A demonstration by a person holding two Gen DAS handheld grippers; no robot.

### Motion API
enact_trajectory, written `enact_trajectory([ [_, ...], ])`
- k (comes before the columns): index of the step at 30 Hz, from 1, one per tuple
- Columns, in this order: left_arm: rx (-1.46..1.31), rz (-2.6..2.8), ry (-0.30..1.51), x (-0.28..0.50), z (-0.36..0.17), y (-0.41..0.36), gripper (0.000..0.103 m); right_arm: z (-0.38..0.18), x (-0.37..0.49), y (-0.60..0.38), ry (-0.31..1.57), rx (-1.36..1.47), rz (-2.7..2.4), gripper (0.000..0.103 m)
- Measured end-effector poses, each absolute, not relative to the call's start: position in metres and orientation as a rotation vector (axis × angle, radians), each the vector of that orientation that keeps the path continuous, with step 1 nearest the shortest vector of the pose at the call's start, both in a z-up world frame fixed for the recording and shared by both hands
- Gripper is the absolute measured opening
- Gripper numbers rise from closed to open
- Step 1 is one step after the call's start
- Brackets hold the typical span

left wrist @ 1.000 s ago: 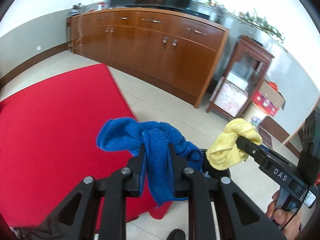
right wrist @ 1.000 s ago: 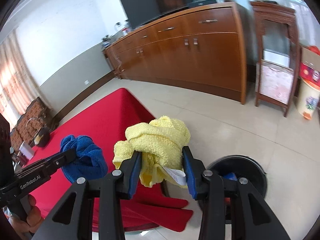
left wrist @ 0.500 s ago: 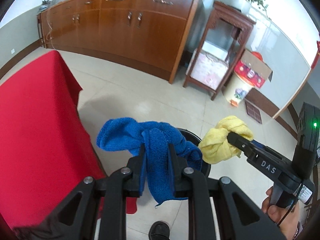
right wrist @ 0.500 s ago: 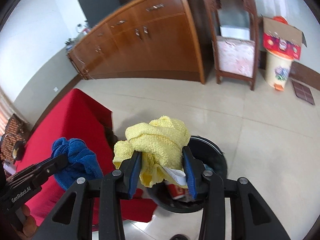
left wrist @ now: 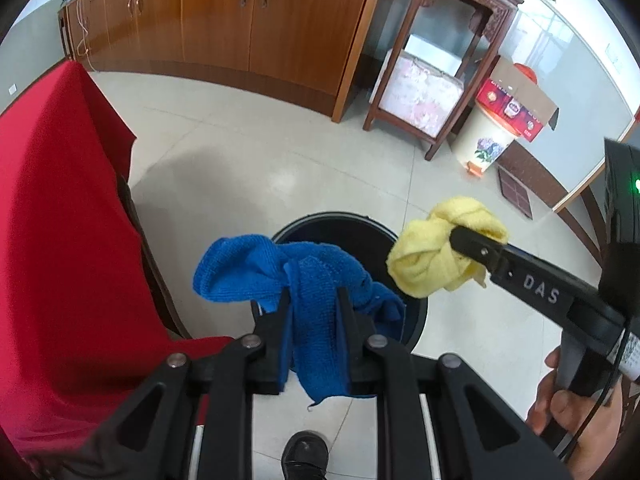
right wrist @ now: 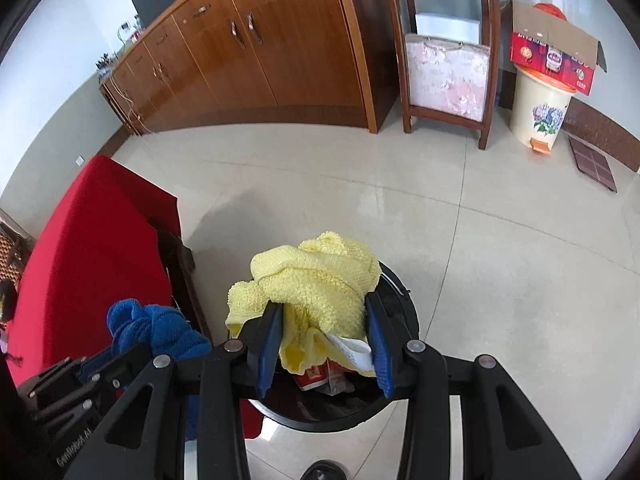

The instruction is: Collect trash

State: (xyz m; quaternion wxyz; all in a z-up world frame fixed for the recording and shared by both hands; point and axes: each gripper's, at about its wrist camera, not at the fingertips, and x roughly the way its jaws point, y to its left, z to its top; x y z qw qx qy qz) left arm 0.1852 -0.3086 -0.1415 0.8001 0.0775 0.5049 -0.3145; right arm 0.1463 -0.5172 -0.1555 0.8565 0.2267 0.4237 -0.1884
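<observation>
Holding both rags above the bin (left wrist: 414, 322) for dropping: left gripper (left wrist: 312, 300) jaws clamp blue rag (left wrist: 256, 268), right gripper (right wrist: 320, 316) jaws clamp yellow rag (right wrist: 316, 276).

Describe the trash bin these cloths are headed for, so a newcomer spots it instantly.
Start at the red-draped table; on the tiled floor just off its corner stands a round black bin, directly beneath both cloths. Unlike the cream flowered bin by the far wall, it is open-topped and dark.
</observation>
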Motion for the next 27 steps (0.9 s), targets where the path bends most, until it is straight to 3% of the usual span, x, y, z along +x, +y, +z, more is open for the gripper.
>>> enact_trajectory([
  [8,0.191,-0.66,1.143,0.185,-0.165,-0.324,0.023,-0.177,0.164,-0.527,0.954,0.471,-0.4,0.043],
  [13,0.18,-0.656,1.167,0.188,-0.174,-0.328,0.036,-0.19,0.168,-0.531,0.99,0.458,-0.422,0.048],
  [15,0.169,-0.657,1.17,0.19,-0.174,-0.329,0.046,-0.192,0.172,-0.533,1.002,0.447,-0.438,0.058],
  [17,0.179,-0.651,1.146,0.189,-0.168,-0.33,0.047,-0.189,0.172,-0.535,0.99,0.443,-0.449,0.062],
  [25,0.158,-0.598,1.045,0.18,-0.122,-0.296,0.047,-0.149,0.151,-0.515,0.882,0.412,-0.433,0.062],
  [27,0.14,-0.554,1.002,0.174,-0.103,-0.278,0.052,-0.133,0.142,-0.501,0.844,0.403,-0.402,0.063],
])
